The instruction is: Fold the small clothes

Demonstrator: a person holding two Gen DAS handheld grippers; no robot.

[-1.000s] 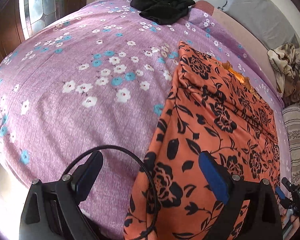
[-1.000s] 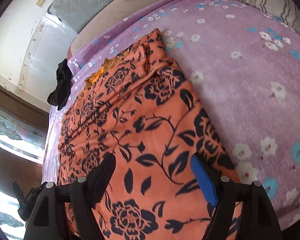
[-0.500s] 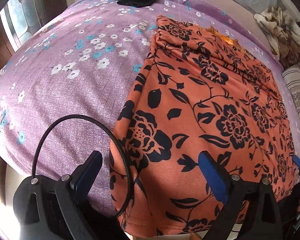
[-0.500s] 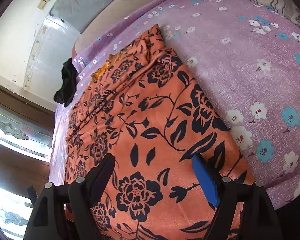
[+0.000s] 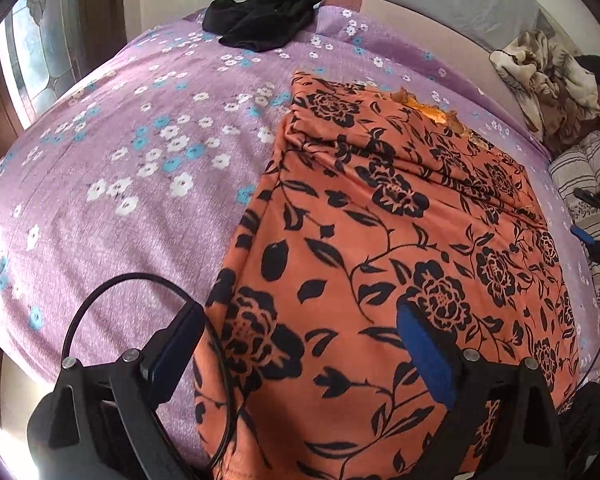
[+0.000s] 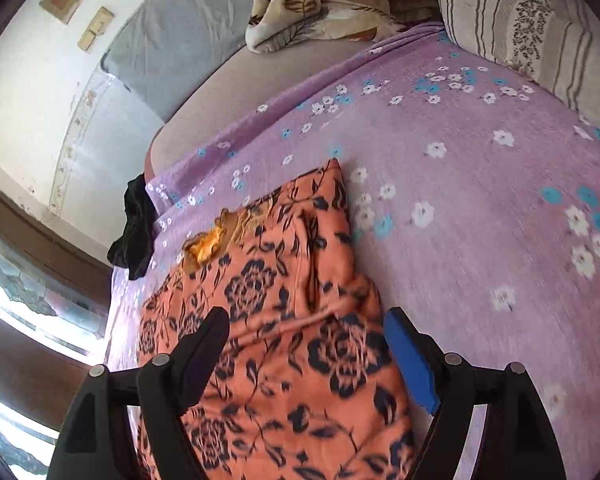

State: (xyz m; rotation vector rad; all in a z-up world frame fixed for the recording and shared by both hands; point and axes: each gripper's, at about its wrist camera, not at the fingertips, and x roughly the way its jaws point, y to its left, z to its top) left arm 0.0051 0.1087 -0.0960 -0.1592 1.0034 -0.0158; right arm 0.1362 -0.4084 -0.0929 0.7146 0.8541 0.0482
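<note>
The orange cloth with black flowers (image 5: 400, 248) lies spread on the purple flowered bedsheet (image 5: 120, 184), its long axis running from the near edge of the bed away toward the headboard end, roughly 6 to 12 o'clock in both views. Its near hem looks to hang over the bed's front edge, below both pairs of tongs. In the left wrist view the cloth fills the field from 12 round to 5 o'clock of the left tongs (image 5: 300, 344), whose jaws stand wide apart and grip nothing; the cloth's left border runs just inside the left finger. In the right wrist view the right tongs (image 6: 306, 344) are likewise spread and empty, straddling the cloth's right border (image 6: 364, 280), with bare sheet off at 3 o'clock. So each hand sits over its own near corner, neither clearly nearer than the other; I judge the coming move to be a pinch of the near hem on both sides and a carry toward 12 o'clock, folding along the short axis. The left view alone shows the cloth's full width and the other tool at 3 o'clock; the right view alone shows a raised crease near the right border, somewhat blurred. Both show the frayed yellow patch (image 5: 428, 110) at the far edge and a black garment (image 5: 260, 20) well beyond.
</note>
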